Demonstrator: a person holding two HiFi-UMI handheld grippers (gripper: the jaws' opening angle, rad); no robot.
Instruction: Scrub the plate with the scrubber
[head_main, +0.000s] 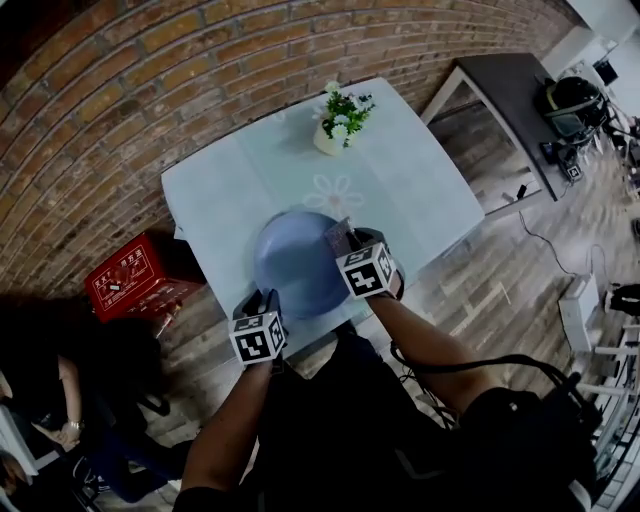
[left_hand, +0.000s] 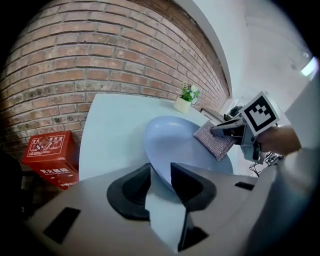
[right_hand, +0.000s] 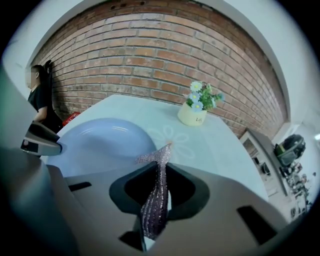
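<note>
Scrubber (right_hand: 156, 200) at the right rim of the plate (head_main: 295, 262), left gripper (left_hand: 157, 175) loose at its near rim
The plate lies flat on the table (head_main: 420, 190). The left gripper's jaws stand apart, with the plate's near-left rim between them, not pinched. The right gripper (right_hand: 159, 172) is clamped on the scrubber, a thin glittery pad held edge-on, its free end reaching over the plate's right rim. A pot (head_main: 330, 138) of flowers stands beyond the plate, well apart from it. A red crate (head_main: 130, 275) sits on the floor left of the plate

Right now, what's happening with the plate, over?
Left tongs open around plate rim. Right tongs shut on scrubber at plate's edge. Flower pot stands apart.
</note>
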